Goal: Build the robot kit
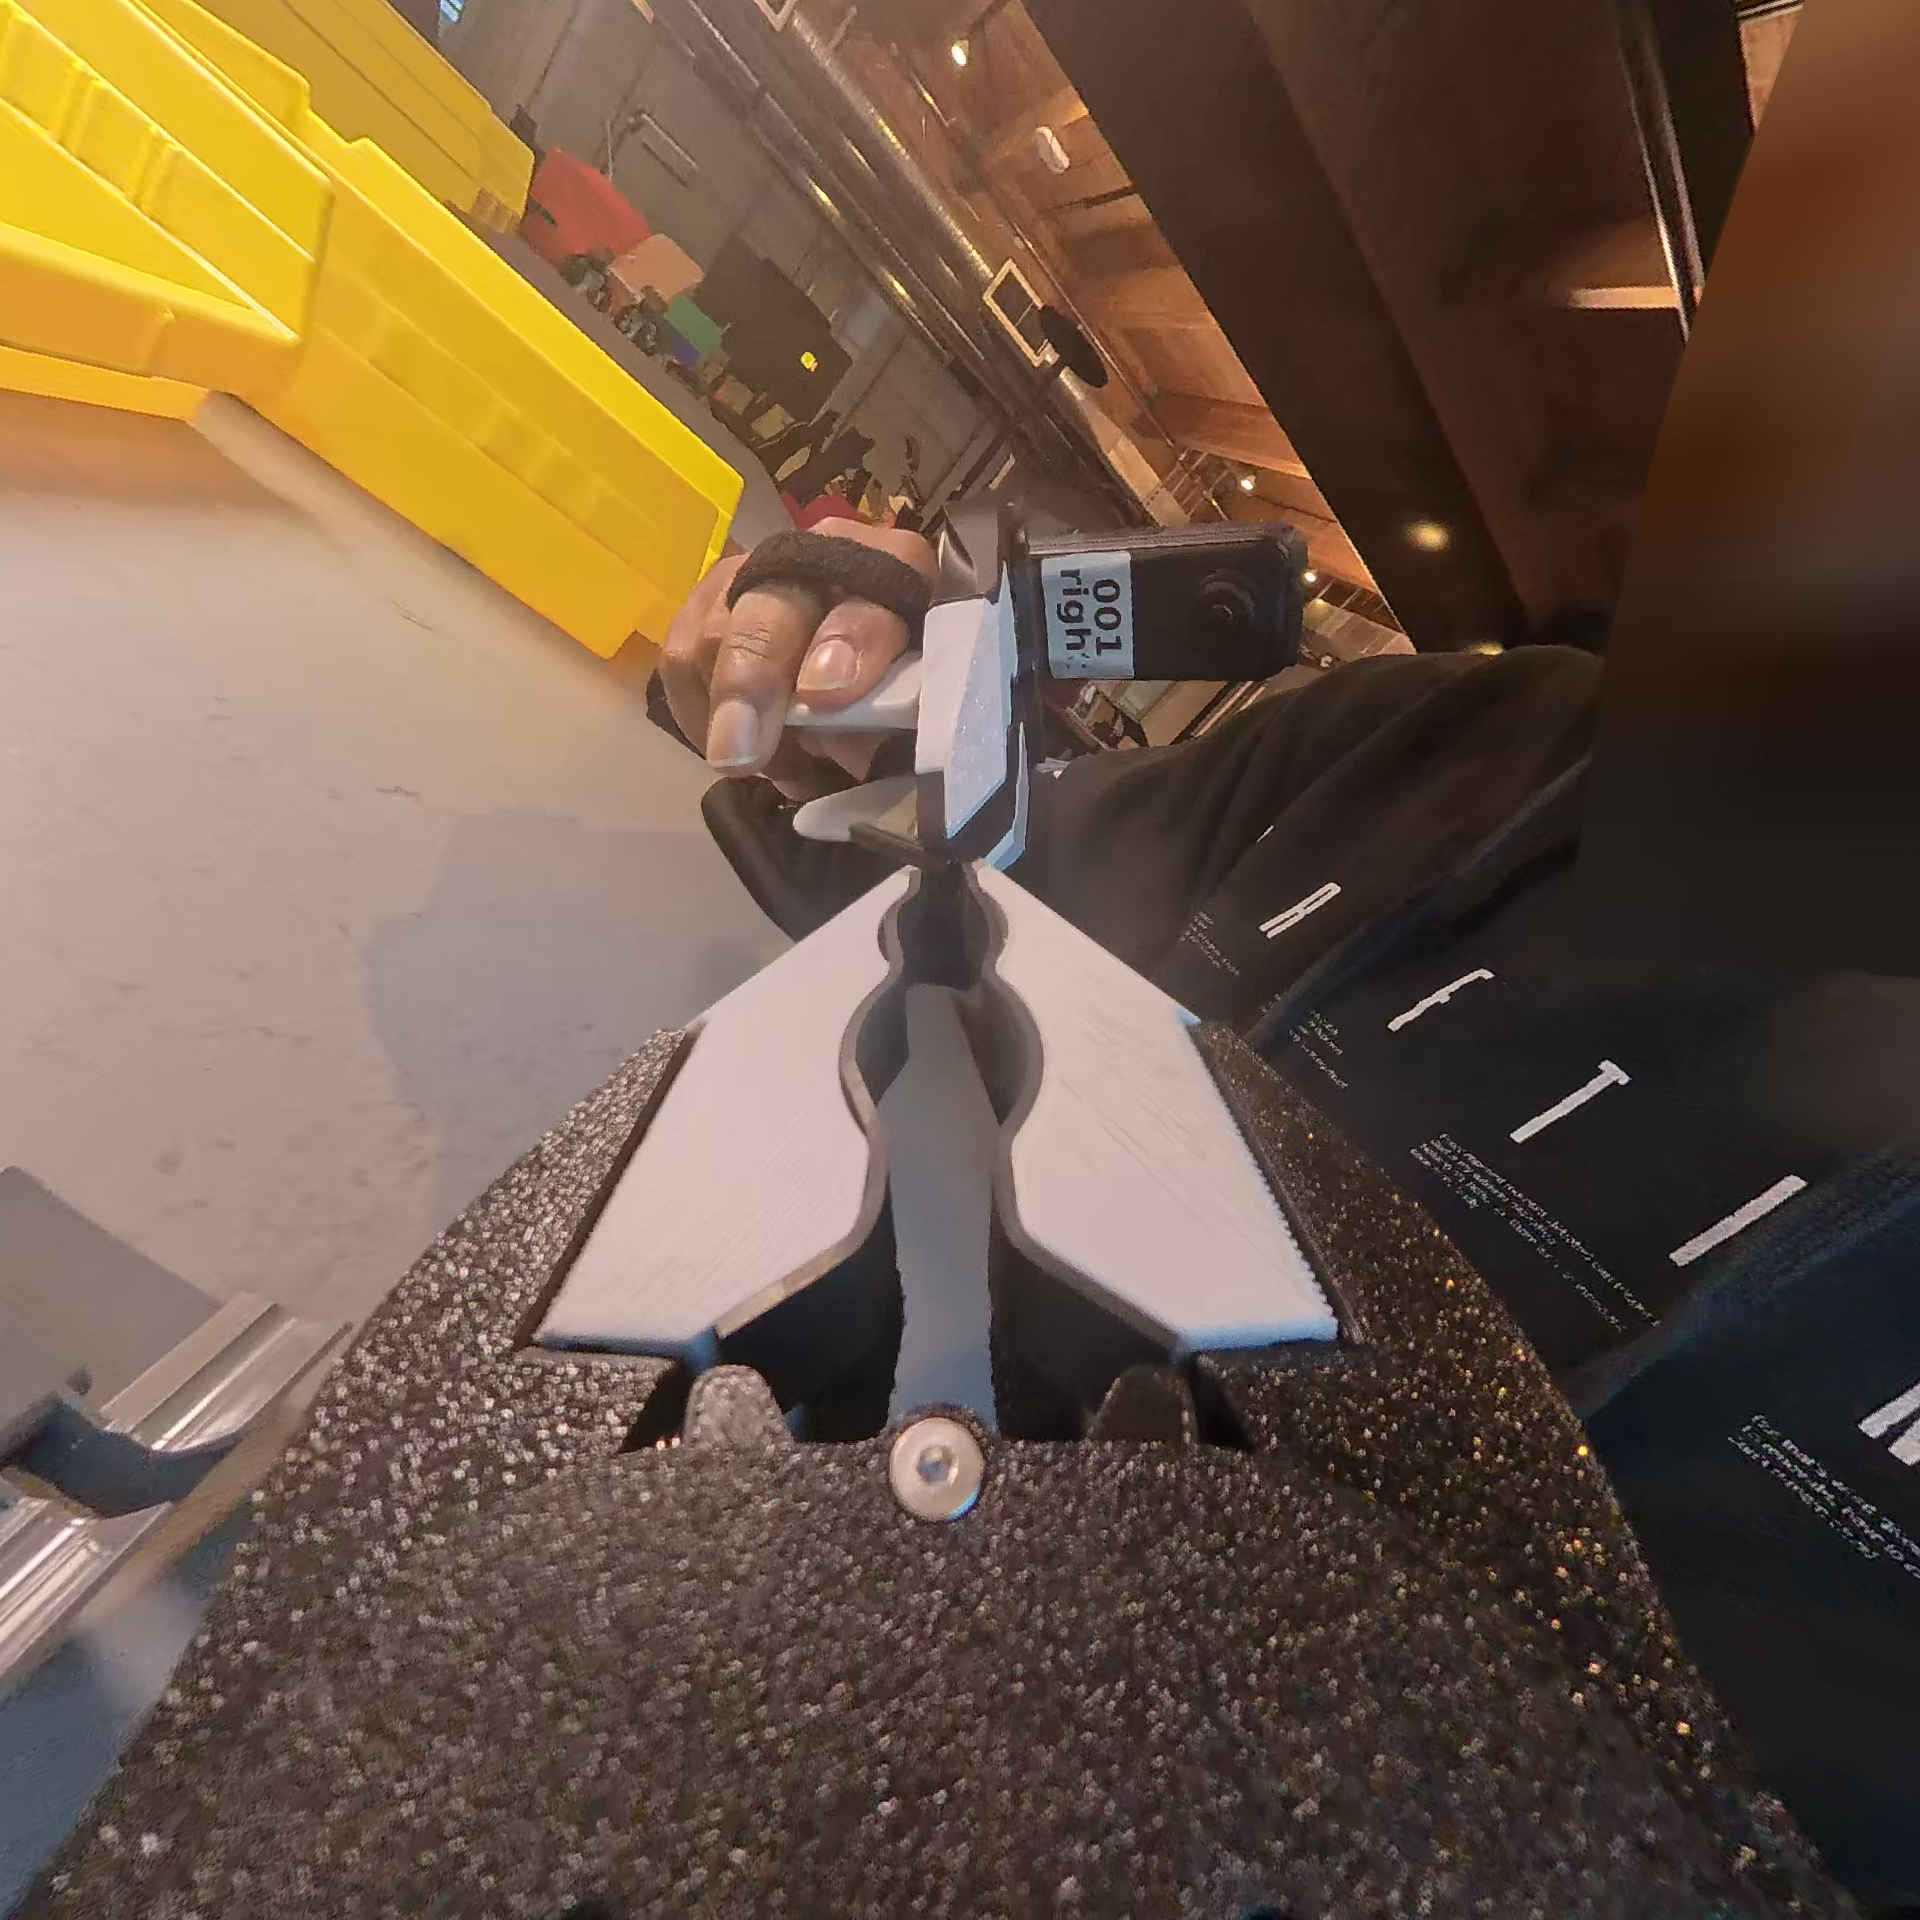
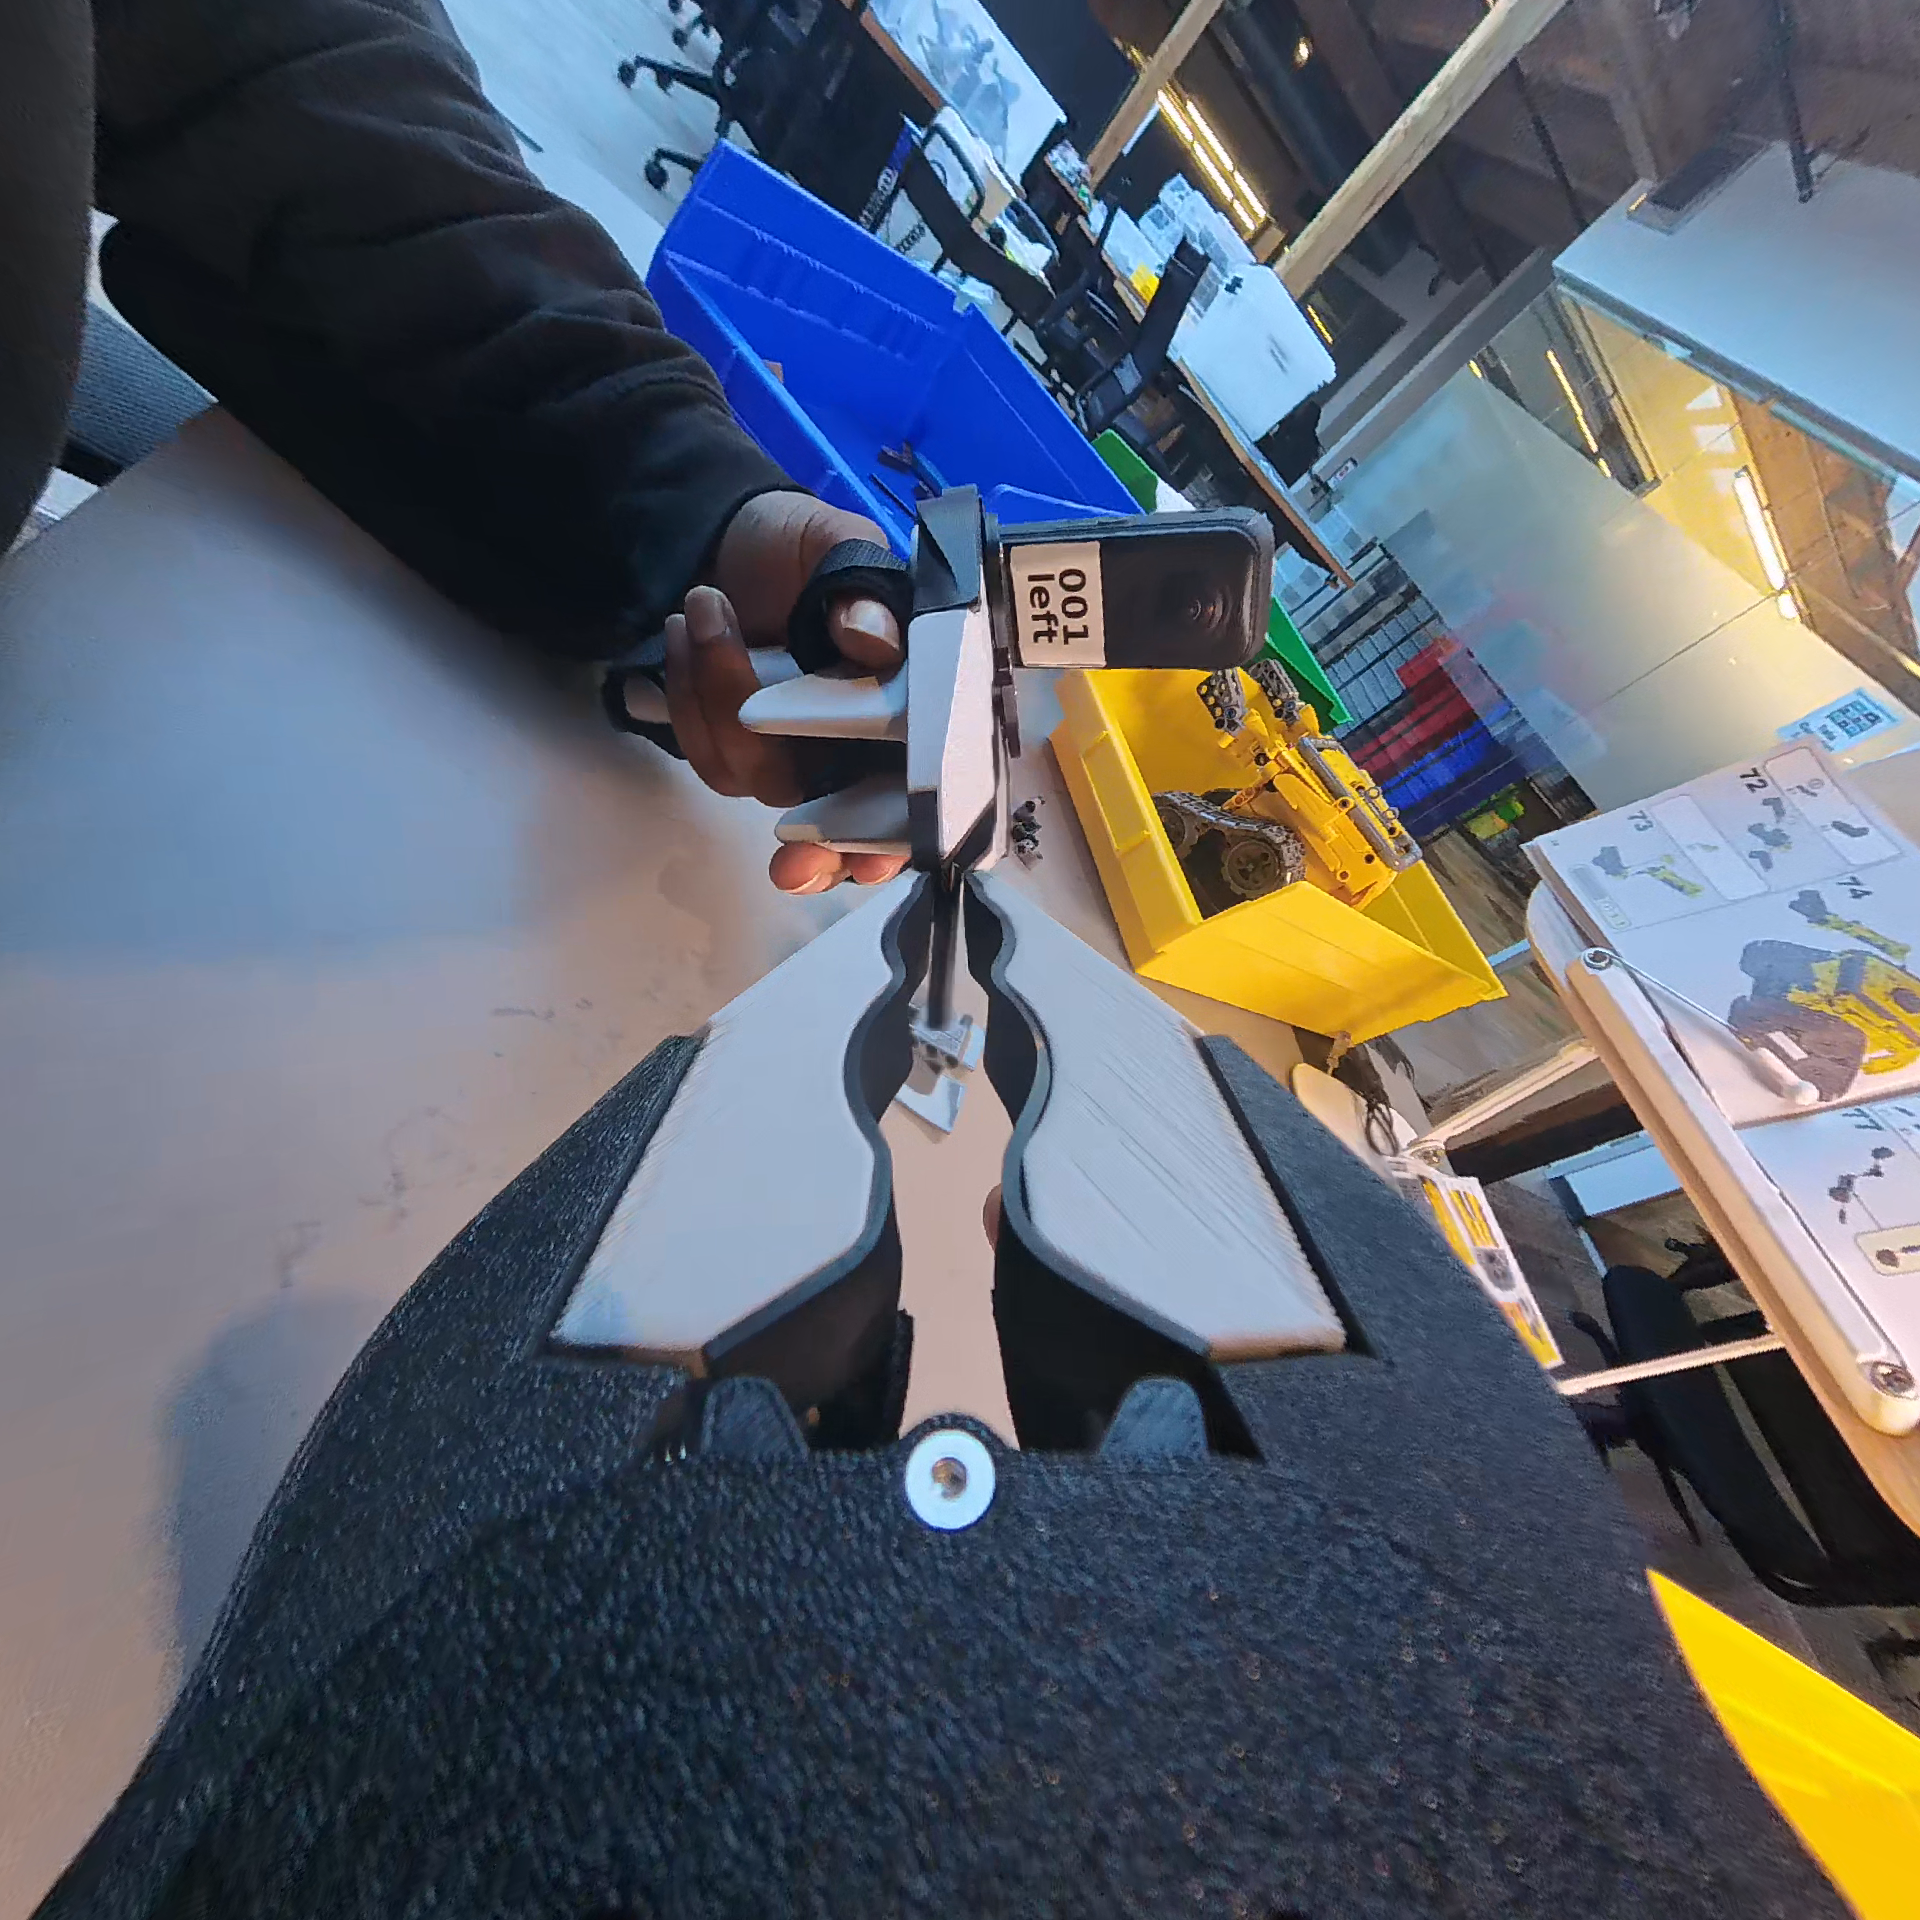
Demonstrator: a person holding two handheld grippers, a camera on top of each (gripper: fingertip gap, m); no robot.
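free: bare tabletop [image 2: 312,831] left | blocked – yellow bin [image 2: 1278,935], booklet stand [image 2: 1714,1174] right

Open workshop-style workspace for building brick models

Yellow bins [image 1: 436,343] and a blue bin [image 2: 862,353] sit on a pale counter [image 2: 312,831]; a stand holds an open instruction booklet [image 2: 1766,935], a half-built yellow tracked model [image 2: 1278,800] rests nearby, office chairs [image 2: 707,94] and exposed ceiling ducts [image 1: 997,260] beyond.

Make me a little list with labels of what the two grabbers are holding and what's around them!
left hand-held gripper: shut on thin black rod
right hand-held gripper: shut on thin black rod with small grey plastic piece
grippers: tip to tip
nearby: yellow plastic bin holding yellow tracked toy vehicle
beyond: blue plastic bin
right edge: open instruction booklet
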